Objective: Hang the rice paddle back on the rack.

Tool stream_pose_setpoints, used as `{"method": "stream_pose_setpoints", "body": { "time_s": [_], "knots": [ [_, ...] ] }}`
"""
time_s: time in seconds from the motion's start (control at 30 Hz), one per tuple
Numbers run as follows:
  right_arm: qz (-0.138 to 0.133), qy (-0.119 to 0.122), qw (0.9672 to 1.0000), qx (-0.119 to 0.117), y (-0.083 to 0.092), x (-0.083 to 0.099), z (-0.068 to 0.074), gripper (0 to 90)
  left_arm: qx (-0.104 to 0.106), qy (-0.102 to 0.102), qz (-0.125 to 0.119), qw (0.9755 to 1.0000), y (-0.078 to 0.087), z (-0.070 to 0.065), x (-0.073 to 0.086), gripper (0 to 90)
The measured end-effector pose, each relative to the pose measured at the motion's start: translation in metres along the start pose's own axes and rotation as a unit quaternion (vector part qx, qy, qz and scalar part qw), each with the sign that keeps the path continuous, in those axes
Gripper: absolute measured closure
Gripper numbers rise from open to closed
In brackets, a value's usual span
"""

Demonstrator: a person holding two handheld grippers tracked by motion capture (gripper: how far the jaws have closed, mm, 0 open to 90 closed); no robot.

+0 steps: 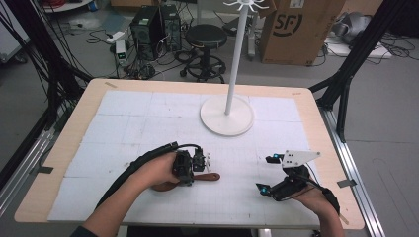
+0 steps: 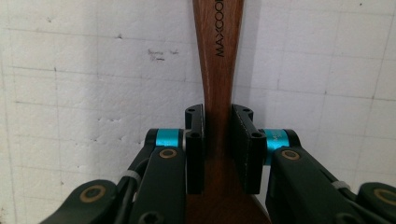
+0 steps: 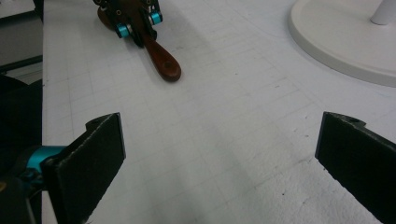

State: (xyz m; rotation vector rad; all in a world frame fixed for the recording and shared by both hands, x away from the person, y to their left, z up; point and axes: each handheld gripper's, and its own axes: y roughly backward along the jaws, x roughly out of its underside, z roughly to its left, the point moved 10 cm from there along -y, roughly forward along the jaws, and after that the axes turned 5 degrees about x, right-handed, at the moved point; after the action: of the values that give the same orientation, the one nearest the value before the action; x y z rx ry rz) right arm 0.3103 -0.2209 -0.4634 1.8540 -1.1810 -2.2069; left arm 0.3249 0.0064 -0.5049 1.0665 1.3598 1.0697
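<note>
Between left gripper (image 2: 218,149) fingers (image 2: 246,149): wooden spatula (image 2: 217,56) handle, pinched, lying flat.

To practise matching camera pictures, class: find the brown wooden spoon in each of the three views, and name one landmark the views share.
High view: the wooden spoon lies low, left of centre, under the left gripper.
Left gripper view: its handle runs up the middle, clamped between the jaws.
Right gripper view: it lies at the top left, handle end pointing down-right.
Shared landmark: the white gridded mat.
</note>
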Motion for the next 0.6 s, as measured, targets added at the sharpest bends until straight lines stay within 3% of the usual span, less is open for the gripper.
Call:
{"method": "stream_pose_setpoints", "body": {
  "time_s": [0.13,0.33,0.6],
  "knots": [
    [0.001,-0.004,1.0,0.001,0.0,0.002,-0.001,0.4,0.001,0.004,-0.031,0.9995,0.007,0.001,-0.002,76.6],
    [0.002,-0.006,1.0,0.002,0.001,0.003,-0.001,0.4,0.003,0.014,-0.081,0.9966,0.019,0.003,-0.002,76.6],
    [0.002,-0.004,1.0,0.002,0.0,0.003,-0.001,0.4,0.013,0.031,-0.138,0.9899,0.034,0.004,-0.002,76.6]
  ]
}}
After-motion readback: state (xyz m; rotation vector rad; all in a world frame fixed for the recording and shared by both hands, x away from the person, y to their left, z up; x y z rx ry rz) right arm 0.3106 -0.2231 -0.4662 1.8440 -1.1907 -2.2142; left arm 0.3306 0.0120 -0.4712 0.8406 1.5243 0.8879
